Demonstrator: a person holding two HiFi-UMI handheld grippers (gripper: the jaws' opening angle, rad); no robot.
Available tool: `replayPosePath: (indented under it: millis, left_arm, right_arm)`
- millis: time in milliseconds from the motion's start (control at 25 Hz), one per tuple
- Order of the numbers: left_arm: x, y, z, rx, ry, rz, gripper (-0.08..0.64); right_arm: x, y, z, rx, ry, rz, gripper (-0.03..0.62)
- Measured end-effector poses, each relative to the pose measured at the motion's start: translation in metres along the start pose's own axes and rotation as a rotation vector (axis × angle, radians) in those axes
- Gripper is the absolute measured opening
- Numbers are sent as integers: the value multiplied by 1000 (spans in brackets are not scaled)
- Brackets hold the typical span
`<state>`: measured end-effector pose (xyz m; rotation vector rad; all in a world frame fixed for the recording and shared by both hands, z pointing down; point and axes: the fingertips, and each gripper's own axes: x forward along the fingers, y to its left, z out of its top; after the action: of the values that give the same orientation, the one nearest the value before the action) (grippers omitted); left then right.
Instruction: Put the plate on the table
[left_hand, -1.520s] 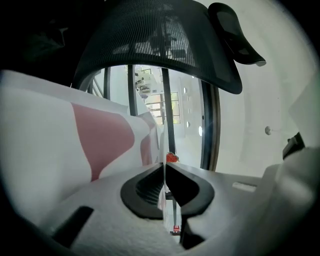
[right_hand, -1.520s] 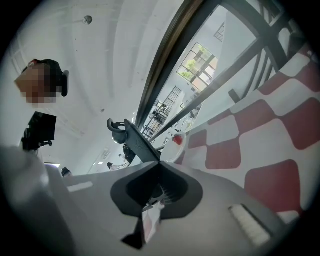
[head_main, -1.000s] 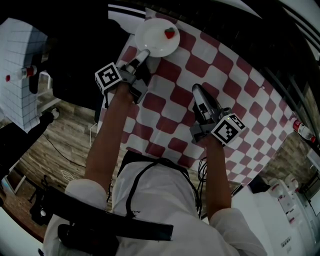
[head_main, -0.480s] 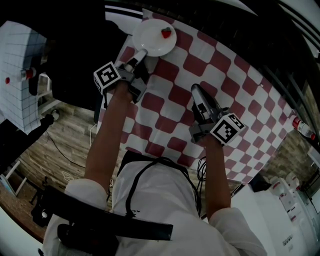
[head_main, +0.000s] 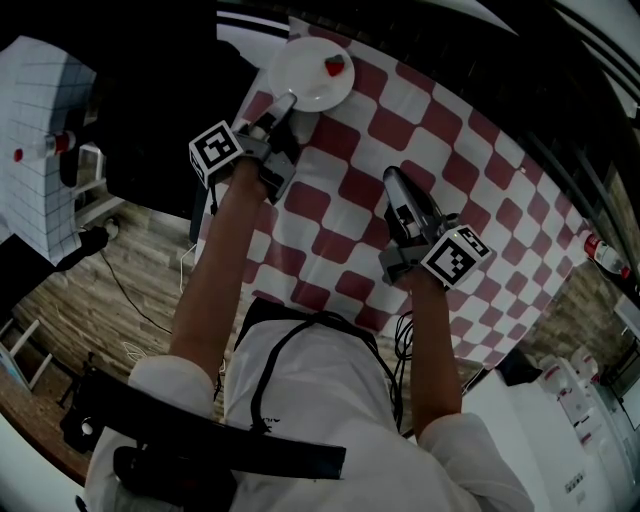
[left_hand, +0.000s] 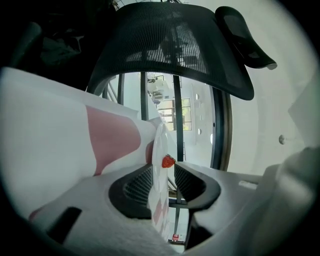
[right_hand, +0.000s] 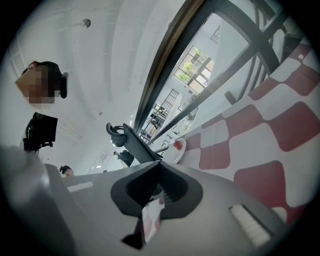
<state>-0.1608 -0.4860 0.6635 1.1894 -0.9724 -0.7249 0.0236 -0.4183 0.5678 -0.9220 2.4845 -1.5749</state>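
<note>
While the plate (head_main: 303, 86) rests flat on the table (head_main: 455, 140), which is covered in red and white checks, it sits at the far corner, toward 11 o'clock in the head view. A strawberry (head_main: 337, 66) lies on the plate toward its 2 o'clock side. The left gripper (head_main: 288, 101) reaches in from 7 o'clock of the plate, its tips at the near rim. In the left gripper view the jaws of that gripper (left_hand: 162, 181) have just been opening and now stand apart, with the plate's rim (left_hand: 159, 150) seen edge-on between them; the pads do not clamp it, and the strawberry (left_hand: 168, 161) shows just past them. A dark mesh chair back (left_hand: 165, 45) fills the 12 o'clock part of that view. The right gripper (head_main: 392, 176) hovers over the middle of the table, at about 4 o'clock from the plate and well apart from it. Its own view shows this gripper (right_hand: 159, 186) with jaws together and nothing held, the plate (right_hand: 173, 152) small beyond them at 12 o'clock.
</note>
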Motion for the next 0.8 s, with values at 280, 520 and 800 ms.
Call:
replayPosePath:
  millis: [280,520,800]
  left_arm:
    - [-7,3,3,30,-5,34,147]
    - [-12,1,2,30,-19,62,178]
    - [-22,0,-2,66,-6,80,189]
  right_arm:
    - [-4,7,-3,-9,-2,2,8]
    - [-10,14,-4,-15,-8,1,8]
    - [-17,24,-5,-35,-11,6,8]
